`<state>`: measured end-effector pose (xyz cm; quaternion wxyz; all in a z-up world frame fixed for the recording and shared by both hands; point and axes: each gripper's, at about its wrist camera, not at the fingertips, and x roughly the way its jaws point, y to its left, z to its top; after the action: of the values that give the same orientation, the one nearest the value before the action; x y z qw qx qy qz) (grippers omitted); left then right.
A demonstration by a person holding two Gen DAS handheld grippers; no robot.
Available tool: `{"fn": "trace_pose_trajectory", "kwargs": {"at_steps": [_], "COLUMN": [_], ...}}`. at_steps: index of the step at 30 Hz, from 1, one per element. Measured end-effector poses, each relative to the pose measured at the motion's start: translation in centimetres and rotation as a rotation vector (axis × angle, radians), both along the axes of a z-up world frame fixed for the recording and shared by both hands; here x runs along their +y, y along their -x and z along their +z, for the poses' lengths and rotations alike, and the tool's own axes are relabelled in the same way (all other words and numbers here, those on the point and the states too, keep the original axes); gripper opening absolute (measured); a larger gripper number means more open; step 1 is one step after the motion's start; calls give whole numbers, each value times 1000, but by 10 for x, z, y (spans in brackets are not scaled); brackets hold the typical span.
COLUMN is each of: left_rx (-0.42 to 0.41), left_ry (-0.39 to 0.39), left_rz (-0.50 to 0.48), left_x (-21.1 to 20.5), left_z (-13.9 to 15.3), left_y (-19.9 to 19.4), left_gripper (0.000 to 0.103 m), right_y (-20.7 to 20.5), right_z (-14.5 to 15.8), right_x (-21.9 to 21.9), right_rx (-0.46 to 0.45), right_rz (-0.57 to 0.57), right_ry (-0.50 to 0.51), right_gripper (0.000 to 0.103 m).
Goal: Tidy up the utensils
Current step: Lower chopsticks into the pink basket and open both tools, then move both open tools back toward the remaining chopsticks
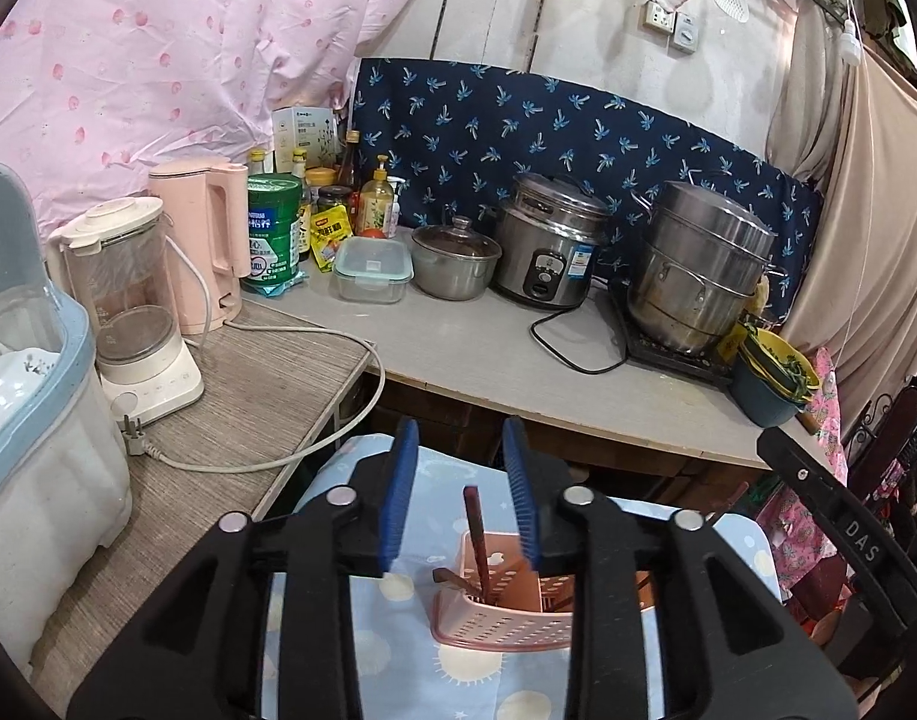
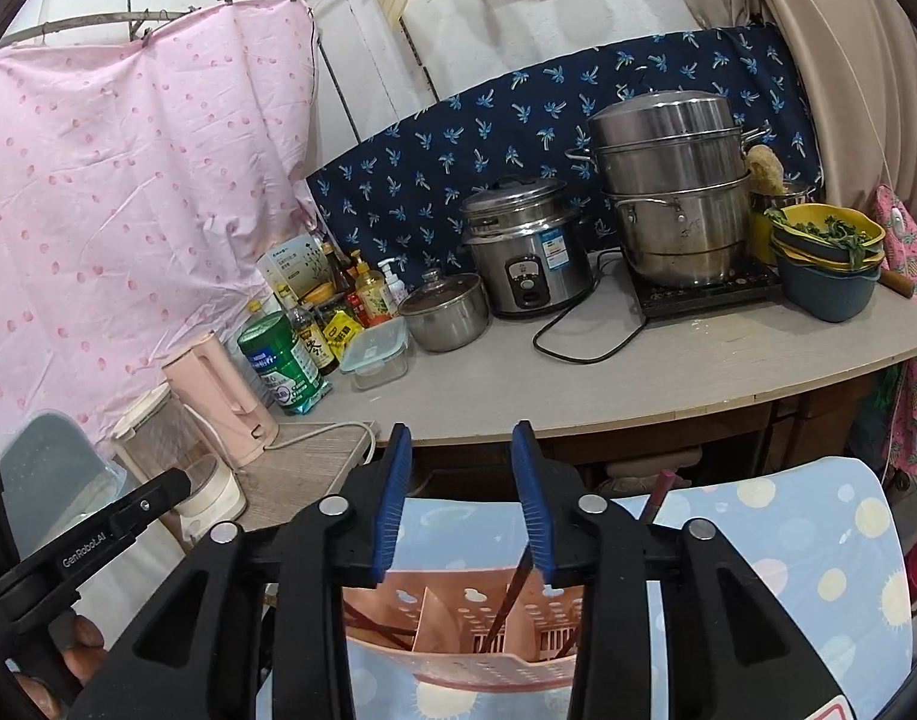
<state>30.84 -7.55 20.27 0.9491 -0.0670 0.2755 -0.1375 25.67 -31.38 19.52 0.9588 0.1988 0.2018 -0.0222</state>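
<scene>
Both views look forward and slightly downward along a tool's two blue-padded fingers, close above the pink utensil holder (image 1: 506, 606) on a sun-print cloth. The left wrist view faces the surface (image 1: 488, 348) from the left, the right wrist view from further right; both share the rice cooker (image 2: 527, 252), the steamer pot (image 1: 698, 264) and the holder

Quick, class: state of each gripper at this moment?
Left gripper: open, holding nothing, above the pink utensil holder.
Right gripper: open, holding nothing, above the same holder.
</scene>
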Motion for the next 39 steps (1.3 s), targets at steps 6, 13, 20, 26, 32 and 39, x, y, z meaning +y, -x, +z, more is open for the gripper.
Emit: {"fn": "trace_pose_trajectory", "kwargs": {"at_steps": [6,13,20,26,32,39], "left_rx": [-1,3,-6,14,44,95], "left_ry": [-19,-46,-113,-158,-191,-221], "left_rz": [5,2,-5,-6,-27,-64], "left_x": [5,11,18,23,29,35], "left_z": [-1,-8,-23,-45,-70,-103], "left_y": [16,42,82,116,151,188], "left_gripper": [35,35,35,45,56,58], "right_y": [22,57,104,146,187,224], "right_z": [4,4,-12,-37,-67,-110], "right_x": [7,25,46,65,78,93], "right_rx": [-6,-8,19,69,133,233], "right_rz": [-4,3,7,3,6,-20], "right_ry": [39,102,165,203,203,232], "right_gripper": [43,55,72,80,84,88]}}
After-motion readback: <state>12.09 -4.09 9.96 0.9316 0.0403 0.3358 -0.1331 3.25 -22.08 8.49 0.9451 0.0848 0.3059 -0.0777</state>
